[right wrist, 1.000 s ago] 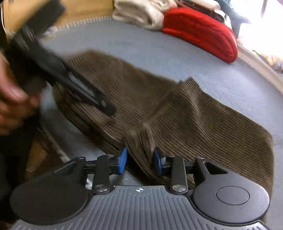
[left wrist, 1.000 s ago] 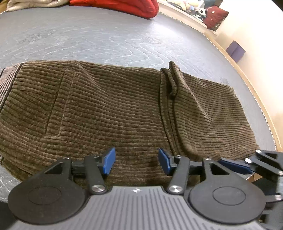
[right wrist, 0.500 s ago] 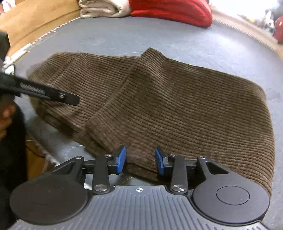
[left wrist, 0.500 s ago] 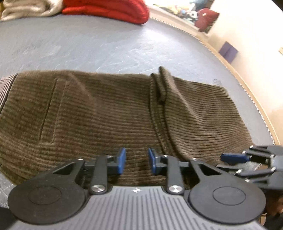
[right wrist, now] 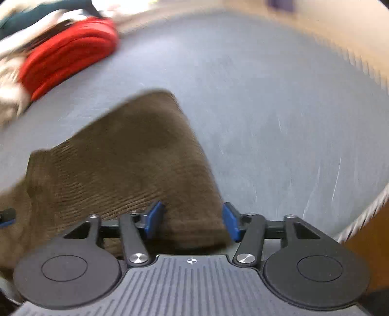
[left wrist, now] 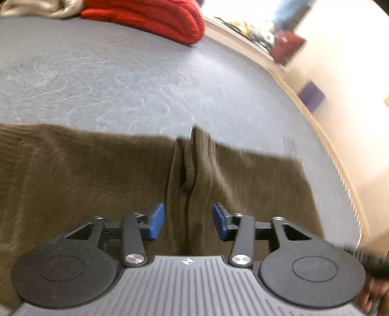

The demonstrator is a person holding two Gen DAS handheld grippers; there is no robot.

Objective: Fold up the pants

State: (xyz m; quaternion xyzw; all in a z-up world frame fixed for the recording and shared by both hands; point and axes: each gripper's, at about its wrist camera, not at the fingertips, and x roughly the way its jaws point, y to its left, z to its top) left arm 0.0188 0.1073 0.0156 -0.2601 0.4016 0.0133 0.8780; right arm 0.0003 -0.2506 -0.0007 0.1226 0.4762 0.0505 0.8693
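Grey quilted mattress (left wrist: pixel 136 80) fills the frame, with a folded red blanket (left wrist: pixel 155 17) and pale bedding (left wrist: pixel 36 8) piled at its far edge and a cream wall (left wrist: pixel 352 73) beyond. Brown corduroy pants (left wrist: pixel 85 175) lie across the near part of the bed, already doubled into a long band. Over the past second both tools have swung to new stations: the left gripper (left wrist: pixel 187 221), which half a second ago had its fingers drawn close over flat cloth, now holds them spread on either side of the raised ridge (left wrist: pixel 192 165) where the fabric bunches. The right gripper (right wrist: pixel 192 220) has moved from the long near edge to the narrow end of the pants (right wrist: pixel 126 158), its fingers likewise spread, with the corner of cloth lying between them but not pinched. Heavy blur in both views suggests the tools are in fast motion. Neither tool grips anything, so the next fold appears to be in preparation rather than under way; the right end looks the likelier pickup point.
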